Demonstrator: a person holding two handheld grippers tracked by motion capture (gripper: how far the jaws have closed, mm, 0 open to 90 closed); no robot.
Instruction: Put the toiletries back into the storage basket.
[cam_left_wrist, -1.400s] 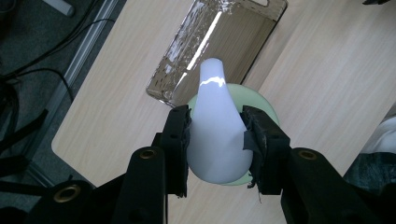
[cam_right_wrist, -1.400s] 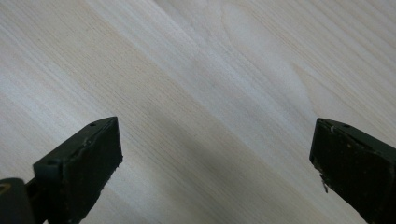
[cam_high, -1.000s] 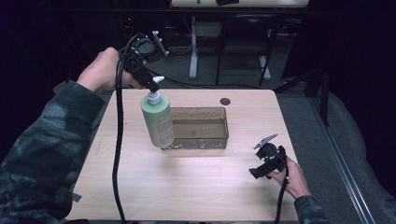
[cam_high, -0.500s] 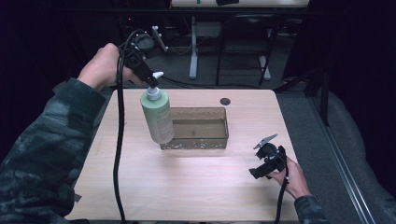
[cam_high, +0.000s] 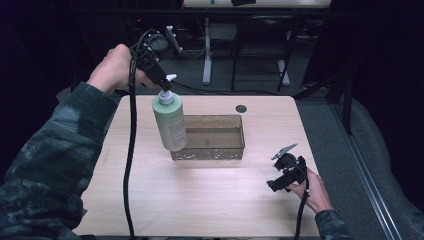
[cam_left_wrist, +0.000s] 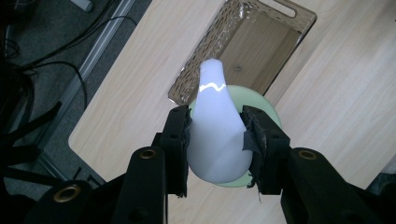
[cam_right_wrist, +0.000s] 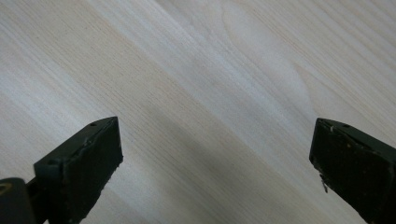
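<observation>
Above the near-left corner of the tray, a pale green pump bottle (cam_high: 170, 123) hangs clear of the surface (cam_high: 210, 200), carried by its white pump head (cam_left_wrist: 215, 128) alone; its base sits roughly level with the tray's front wall, leaning slightly so the bottom swings toward the tray. The left gripper (cam_high: 159, 80) comes down on it from above and behind, and its jaws are clamped on the two flanks of that pump head, the black pads biting into the smooth white plastic on either side. Judged from the size of the body, the bottle is likely moderately heavy if it holds liquid, and all that weight hangs below a narrow, glossy, tapering grip point, so it will tend to swing like a pendulum and could slip downward out of the pads or twist about the neck. The pump head is stiff but can depress or rotate on its collar, which makes it a poor handle for quick moves; the wide cylindrical body would give a steadier hold, though it looks too broad for these jaws. Lowering it slowly and upright seems the safe course. Just beside it lies the translucent brown plastic tray (cam_high: 241, 140), empty, with a handle slot at its far end in the left gripper view. Well apart, near the right front of the surface, the right gripper (cam_high: 286, 170) rests low with its jaws spread wide over bare wood.
</observation>
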